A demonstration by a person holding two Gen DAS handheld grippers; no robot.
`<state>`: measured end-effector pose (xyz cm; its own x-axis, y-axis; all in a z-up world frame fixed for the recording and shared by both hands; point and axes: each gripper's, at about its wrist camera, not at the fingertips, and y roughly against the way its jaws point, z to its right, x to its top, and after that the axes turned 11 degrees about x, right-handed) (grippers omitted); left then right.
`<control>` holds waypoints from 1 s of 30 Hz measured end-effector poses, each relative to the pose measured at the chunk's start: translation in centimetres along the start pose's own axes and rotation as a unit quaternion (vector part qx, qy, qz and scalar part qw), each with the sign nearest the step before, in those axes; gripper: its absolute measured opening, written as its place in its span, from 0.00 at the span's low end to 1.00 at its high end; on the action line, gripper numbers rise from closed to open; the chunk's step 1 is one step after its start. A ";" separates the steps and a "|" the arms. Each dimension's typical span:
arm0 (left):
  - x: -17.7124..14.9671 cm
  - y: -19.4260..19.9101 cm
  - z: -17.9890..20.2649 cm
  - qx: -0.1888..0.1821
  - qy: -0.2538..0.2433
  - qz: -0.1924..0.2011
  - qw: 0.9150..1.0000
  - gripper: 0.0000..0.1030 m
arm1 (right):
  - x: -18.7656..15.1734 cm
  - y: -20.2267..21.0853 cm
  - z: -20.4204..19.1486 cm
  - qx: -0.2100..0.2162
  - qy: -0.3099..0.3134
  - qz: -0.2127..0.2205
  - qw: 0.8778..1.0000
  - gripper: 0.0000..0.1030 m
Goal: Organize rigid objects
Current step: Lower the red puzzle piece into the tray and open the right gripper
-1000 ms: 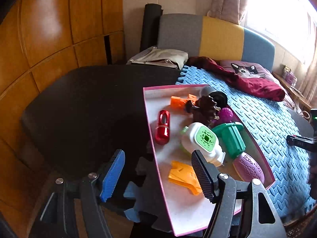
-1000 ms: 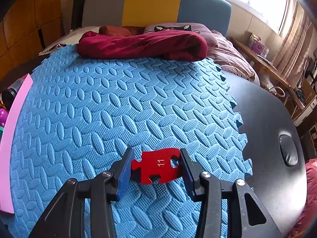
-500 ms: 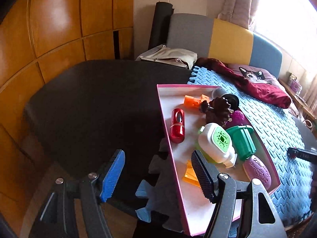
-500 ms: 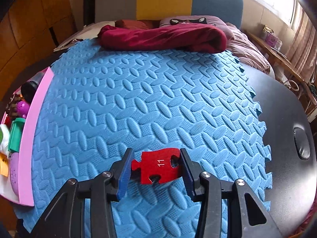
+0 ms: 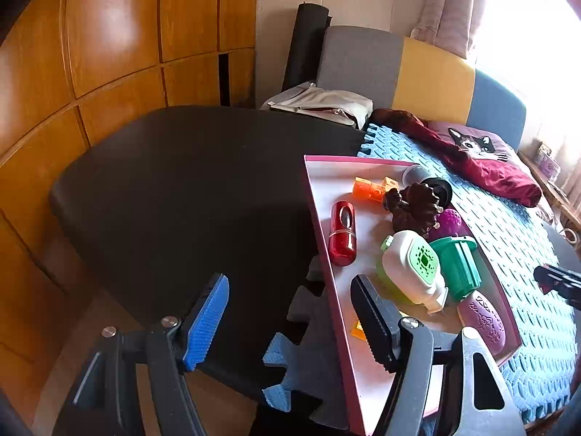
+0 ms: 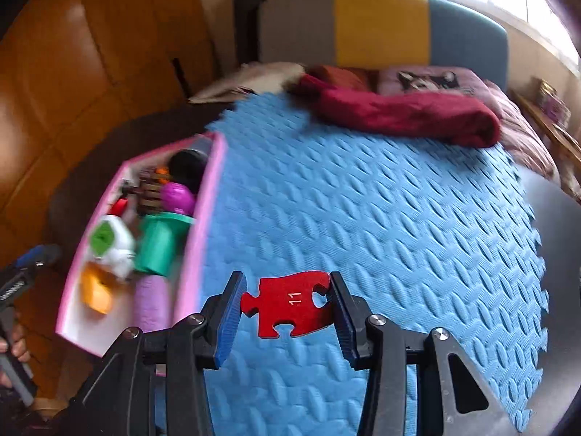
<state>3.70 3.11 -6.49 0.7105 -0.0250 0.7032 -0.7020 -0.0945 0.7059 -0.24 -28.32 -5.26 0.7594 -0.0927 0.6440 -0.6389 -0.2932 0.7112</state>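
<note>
Red and flat, one puzzle piece (image 6: 290, 303) marked "11" sat clamped between the jaws of the right gripper (image 6: 287, 321), held above the near part of the blue foam mat (image 6: 381, 210). The right view was blurred, so things in the pink tray (image 6: 203, 239) at its left were hard to make out. The left gripper (image 5: 290, 318) hung with jaws wide apart and nothing between them, over the near edge of the dark bench (image 5: 181, 189); its right finger hid part of an orange piece (image 5: 357, 330) and the tray's near end. In the tray lay one red capsule (image 5: 342, 234), one white-and-green bottle (image 5: 414, 267), one green cup (image 5: 459, 269), one purple oval (image 5: 483, 321), one brown figure (image 5: 414, 209), one magenta ball (image 5: 450, 219) half hidden behind it, and an orange block (image 5: 368, 189). One maroon cloth (image 6: 406, 114) lay at the mat's far end.
</note>
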 end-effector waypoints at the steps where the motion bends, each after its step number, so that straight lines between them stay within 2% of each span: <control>1: 0.0 0.0 0.0 0.001 0.000 0.000 1.000 0.68 | 0.2 0.1 -1.2 0.014 0.012 0.005 1.000 0.45; 9: 0.1 -0.3 -0.3 0.006 0.006 0.000 1.000 0.68 | 0.6 -0.6 -9.0 0.091 0.097 0.016 0.991 0.45; 14: 0.2 -0.5 -0.6 0.010 0.011 -0.002 1.000 0.68 | 0.1 -1.8 -11.8 0.117 0.137 0.003 0.984 0.45; 17: 0.2 -0.7 -0.8 0.014 0.014 -0.003 1.000 0.68 | -0.5 -3.3 -12.9 0.126 0.160 -0.019 0.979 0.45; 21: 0.2 -1.0 -1.1 0.019 0.021 -0.004 1.000 0.68 | -2.2 -5.8 -13.5 0.112 0.185 -0.057 0.975 0.45; 24: 0.2 -1.1 -1.3 0.021 0.023 -0.005 1.000 0.68 | -3.3 -8.2 -13.5 0.072 0.202 -0.089 0.973 0.45; 30: 0.2 -1.0 -1.4 0.022 0.022 -0.003 1.000 0.68 | -4.1 -9.8 -13.8 0.059 0.211 -0.087 0.972 0.45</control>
<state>4.50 4.57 -6.91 0.7107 0.0183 0.7033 -0.6948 -0.1387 0.7057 1.19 -11.98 -11.00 0.7211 0.3585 0.5929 -0.4682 -0.3786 0.7984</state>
